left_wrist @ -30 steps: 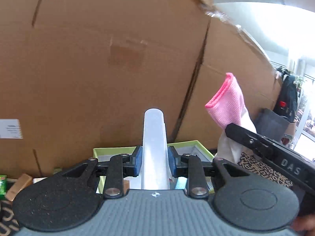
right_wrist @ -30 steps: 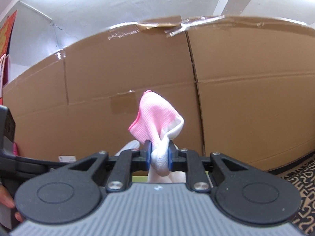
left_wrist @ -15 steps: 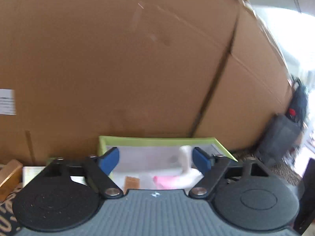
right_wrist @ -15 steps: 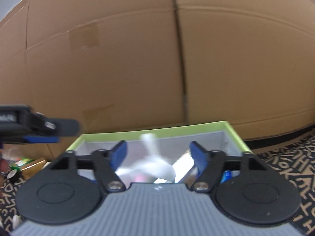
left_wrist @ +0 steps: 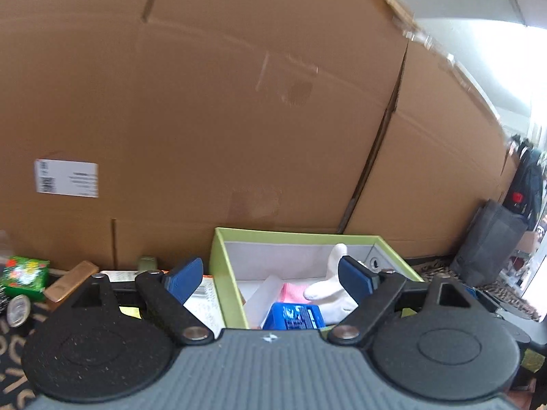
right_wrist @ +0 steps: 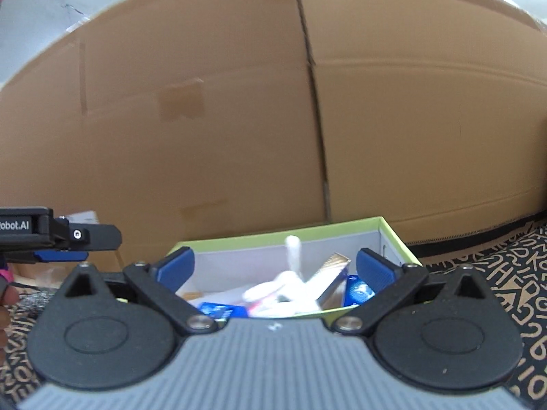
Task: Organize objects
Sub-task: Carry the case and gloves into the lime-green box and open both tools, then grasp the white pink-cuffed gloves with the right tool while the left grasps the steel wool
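The green-rimmed box [left_wrist: 218, 266] stands on the patterned floor mat [right_wrist: 495, 273], against the foot of the big cardboard wall [left_wrist: 205, 102]. Inside it lie a white-and-pink sock [left_wrist: 328, 290], a translucent white tube [left_wrist: 263, 294] and a blue packet [left_wrist: 294, 314] (the right-wrist view blurs them). The left claw [left_wrist: 270, 276] hangs just above the box's near edge, its blue pads wide apart and still opening, nothing between them. The right claw [right_wrist: 275, 266] is likewise over the box, its jaws spreading, pads clear of the contents. Left of the box on the mat lie a small green carton [left_wrist: 24, 273], a brown bar [left_wrist: 68, 280] and some printed paper [left_wrist: 201, 300].
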